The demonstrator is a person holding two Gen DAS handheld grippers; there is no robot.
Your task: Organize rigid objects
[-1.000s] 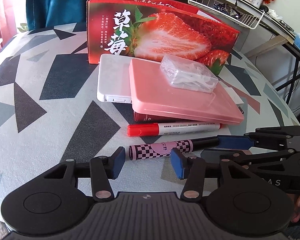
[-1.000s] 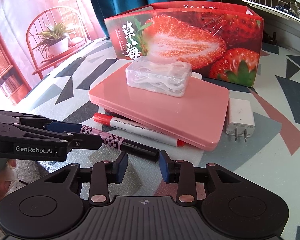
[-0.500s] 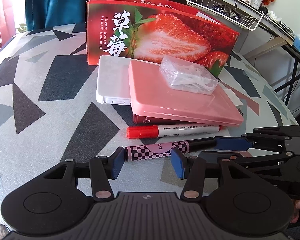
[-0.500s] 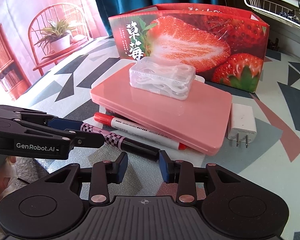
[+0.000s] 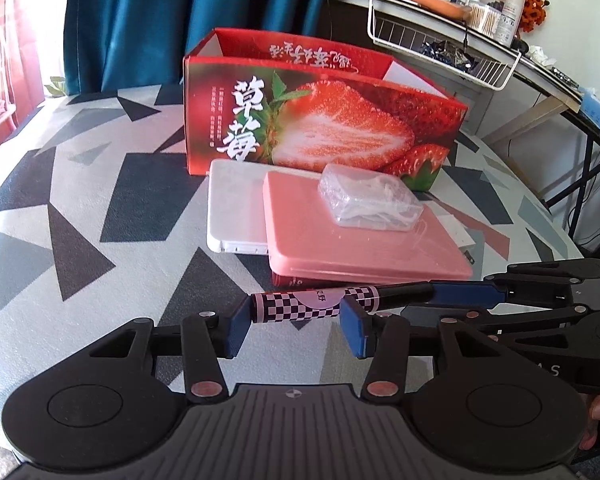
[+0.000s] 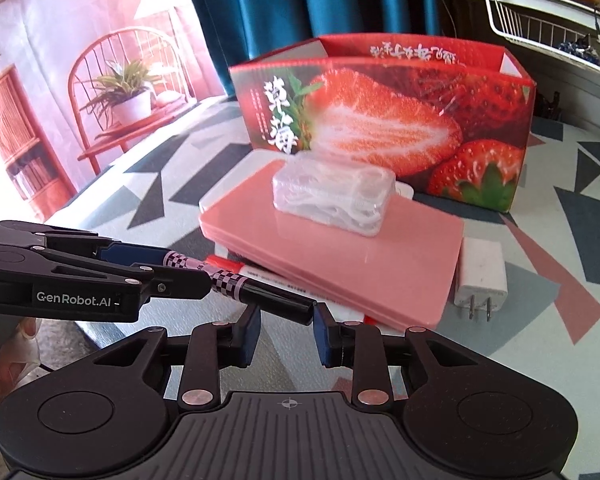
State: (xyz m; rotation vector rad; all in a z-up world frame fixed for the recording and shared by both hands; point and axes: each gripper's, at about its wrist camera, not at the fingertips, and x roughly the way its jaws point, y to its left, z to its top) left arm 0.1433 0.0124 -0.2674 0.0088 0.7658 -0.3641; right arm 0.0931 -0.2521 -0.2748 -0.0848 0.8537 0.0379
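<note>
A pink-and-black checkered marker (image 5: pixel 300 306) hangs just above the patterned table. My right gripper (image 6: pixel 286 328) is shut on its black cap end (image 6: pixel 276 300); from the left wrist view it reaches in from the right (image 5: pixel 432 304). My left gripper (image 5: pixel 296 320) has the checkered end between its jaws, which are closing. The marker's tip meets the left blue pad (image 5: pixel 236 328), and I see no firm pinch. In the right wrist view that gripper (image 6: pixel 184 268) comes in from the left. The open strawberry box (image 5: pixel 320 128) stands behind.
In front of the box lie a white case (image 5: pixel 232 208) and a pink case (image 5: pixel 340 248) with a clear packet (image 5: pixel 368 200) on top. A red marker (image 6: pixel 228 266) sits under the pink case's edge. A white charger (image 6: pixel 480 272) lies to the right. A wire basket (image 5: pixel 440 56) hangs at the back.
The checkered marker has come up off the table, and both grippers have risen. Its checkered end now sits between the left jaws. The right jaws have closed onto the cap.
</note>
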